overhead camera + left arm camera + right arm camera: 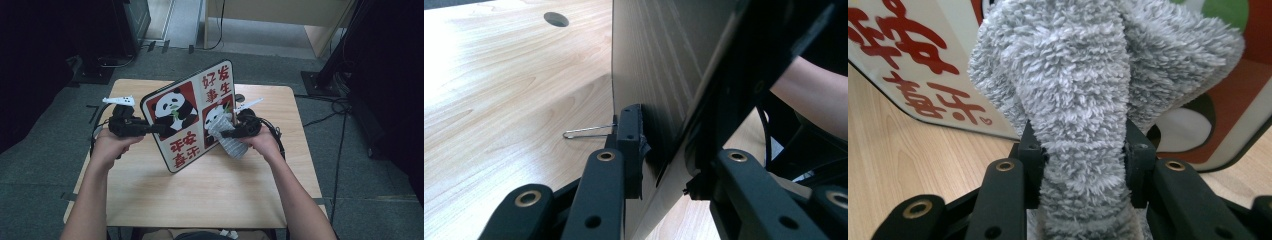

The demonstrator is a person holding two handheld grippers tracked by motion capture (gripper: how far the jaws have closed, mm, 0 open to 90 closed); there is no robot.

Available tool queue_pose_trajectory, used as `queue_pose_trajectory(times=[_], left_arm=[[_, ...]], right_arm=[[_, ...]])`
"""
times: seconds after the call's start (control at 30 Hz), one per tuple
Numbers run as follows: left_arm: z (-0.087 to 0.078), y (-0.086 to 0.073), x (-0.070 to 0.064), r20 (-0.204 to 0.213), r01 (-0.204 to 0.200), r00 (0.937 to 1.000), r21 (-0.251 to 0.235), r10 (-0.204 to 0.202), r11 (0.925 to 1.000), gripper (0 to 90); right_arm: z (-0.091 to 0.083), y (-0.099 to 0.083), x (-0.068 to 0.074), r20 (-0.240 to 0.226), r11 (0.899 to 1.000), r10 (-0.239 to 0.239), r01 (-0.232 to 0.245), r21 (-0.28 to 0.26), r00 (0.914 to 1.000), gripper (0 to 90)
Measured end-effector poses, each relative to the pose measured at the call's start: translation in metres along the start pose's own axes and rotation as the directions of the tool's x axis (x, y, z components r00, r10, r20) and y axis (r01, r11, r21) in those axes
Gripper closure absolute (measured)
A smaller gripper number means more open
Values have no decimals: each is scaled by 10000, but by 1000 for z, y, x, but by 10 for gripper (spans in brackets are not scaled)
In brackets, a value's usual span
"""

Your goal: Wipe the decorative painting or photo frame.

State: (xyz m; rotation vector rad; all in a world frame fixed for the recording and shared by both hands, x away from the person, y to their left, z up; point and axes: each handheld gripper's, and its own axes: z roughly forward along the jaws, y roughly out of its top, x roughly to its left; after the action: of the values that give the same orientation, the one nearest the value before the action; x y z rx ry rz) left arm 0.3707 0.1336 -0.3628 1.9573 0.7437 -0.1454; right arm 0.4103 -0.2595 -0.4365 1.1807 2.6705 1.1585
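Note:
A board [187, 112] printed with pandas and red characters stands tilted on edge on the wooden table [215, 195]. My left gripper [155, 129] is shut on the board's left edge; in the left gripper view its jaws clamp the plain back of the board [659, 75]. My right gripper [227, 132] is shut on a fluffy grey cloth [227, 135], which rests against the board's printed face at its right side. Seen from the right gripper view, the cloth [1083, 100] bulges up between the jaws and hides part of the board [923, 65] behind it.
A thin wire clip [586, 131] lies on the table beside the board's back. A round hole [556, 19] sits in the tabletop farther off. Black stands and cables surround the table on the grey floor [45, 145].

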Motion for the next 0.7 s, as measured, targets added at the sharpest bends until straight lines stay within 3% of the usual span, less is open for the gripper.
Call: queue_pose_trajectory(times=[0.7], left_arm=[[-1,0,-1,-56,-137,9999,-5,137,9999,748]], right_arm=[[12,-15,-8,74,9992,127,-129,374,9999,639]])
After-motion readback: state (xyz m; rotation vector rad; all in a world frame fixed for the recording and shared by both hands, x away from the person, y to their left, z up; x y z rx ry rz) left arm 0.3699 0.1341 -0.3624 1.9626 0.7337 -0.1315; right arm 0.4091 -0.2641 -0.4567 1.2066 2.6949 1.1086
